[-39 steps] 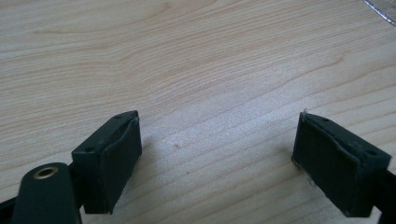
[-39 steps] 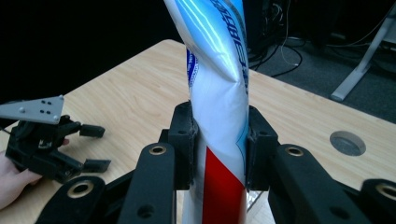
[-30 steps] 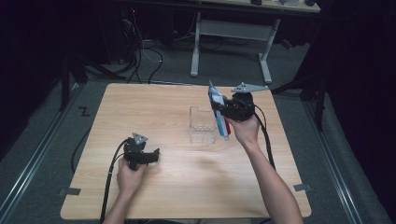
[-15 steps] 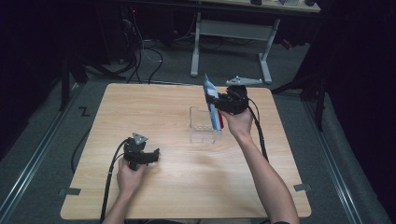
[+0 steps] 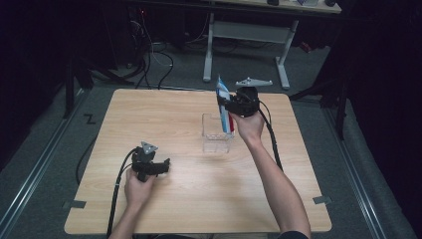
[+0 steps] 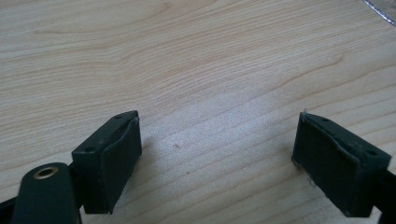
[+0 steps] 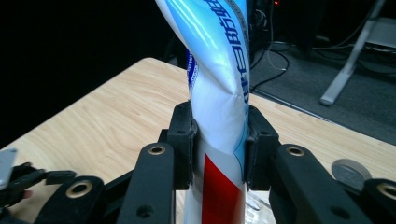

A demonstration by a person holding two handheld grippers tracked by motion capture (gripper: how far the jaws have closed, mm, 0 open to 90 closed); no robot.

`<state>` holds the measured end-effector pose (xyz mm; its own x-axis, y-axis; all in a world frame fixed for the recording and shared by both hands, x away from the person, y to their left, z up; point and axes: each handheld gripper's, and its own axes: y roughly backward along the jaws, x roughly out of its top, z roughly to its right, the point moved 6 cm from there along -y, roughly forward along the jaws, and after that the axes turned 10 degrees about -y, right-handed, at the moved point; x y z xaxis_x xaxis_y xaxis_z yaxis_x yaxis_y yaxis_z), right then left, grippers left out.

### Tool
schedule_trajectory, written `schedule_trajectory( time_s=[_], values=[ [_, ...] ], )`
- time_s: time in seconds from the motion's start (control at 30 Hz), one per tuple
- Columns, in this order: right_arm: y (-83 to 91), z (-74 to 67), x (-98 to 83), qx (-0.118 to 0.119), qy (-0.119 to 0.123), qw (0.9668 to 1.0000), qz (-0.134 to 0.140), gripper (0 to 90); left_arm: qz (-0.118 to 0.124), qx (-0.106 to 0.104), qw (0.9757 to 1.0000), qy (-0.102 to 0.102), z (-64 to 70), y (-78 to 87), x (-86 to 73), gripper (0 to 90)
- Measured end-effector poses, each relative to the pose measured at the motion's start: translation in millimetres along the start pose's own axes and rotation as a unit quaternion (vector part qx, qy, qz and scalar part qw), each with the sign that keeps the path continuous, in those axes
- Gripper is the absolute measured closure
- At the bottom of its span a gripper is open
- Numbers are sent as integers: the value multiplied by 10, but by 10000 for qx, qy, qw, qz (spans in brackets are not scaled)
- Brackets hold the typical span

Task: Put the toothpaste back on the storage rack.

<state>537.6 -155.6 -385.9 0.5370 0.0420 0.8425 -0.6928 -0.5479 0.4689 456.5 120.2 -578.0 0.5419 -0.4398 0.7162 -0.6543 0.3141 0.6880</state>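
Observation:
My right gripper [image 5: 230, 106] is shut on a blue, white and red toothpaste tube [image 5: 224, 105], held nearly upright over a clear plastic box [image 5: 217, 133] at the table's middle right. In the right gripper view the tube [image 7: 218, 88] is pinched between the two black jaws and bulges above them, its red part below. My left gripper [image 5: 160, 167] rests low on the front left of the wooden table [image 5: 164, 119], open. In the left gripper view its pads [image 6: 112, 158] stand wide apart over bare wood with nothing between them.
The clear box stands on the table below the tube. A desk frame with white legs [image 5: 209, 55] and cables on the floor [image 5: 149, 55] lie beyond the table's far edge. Metal rails [image 5: 40, 164] run along the floor on both sides.
My right gripper has moved left and away with the tube, tipping it more upright over the clear box. The left gripper has stayed still.

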Motion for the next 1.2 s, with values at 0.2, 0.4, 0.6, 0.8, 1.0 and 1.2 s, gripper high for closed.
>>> schedule_trajectory(
  time_s=[0.2, 0.4, 0.6, 0.8, 1.0, 1.2],
  values=[
    [-62, 33, -1, -133, 3, 9999, 47, 693, -1, -1, 10000, -1, 0, 0, 0, 157],
    [-129, 61, -64, -206, -11, 9998, -73, 692, -2, -2, 10000, -2, 0, 1, 0, 157],
    [-182, 92, -156, -236, -25, 9994, -232, 696, 4, 5, 10000, -2, 0, 0, 0, 157],
    [-218, 105, -234, -227, -16, 9991, -358, 701, 5, 4, 10000, -2, 0, 0, 0, 157],
    [-217, 117, -291, -218, -16, 9986, -473, 704, 1, 0, 10000, -4, 0, 1, -1, 157],
    [-199, 154, -359, -172, -155, 9983, -538, 703, 3, 0, 10000, -4, 0, 0, 0, 157]
  ],
)
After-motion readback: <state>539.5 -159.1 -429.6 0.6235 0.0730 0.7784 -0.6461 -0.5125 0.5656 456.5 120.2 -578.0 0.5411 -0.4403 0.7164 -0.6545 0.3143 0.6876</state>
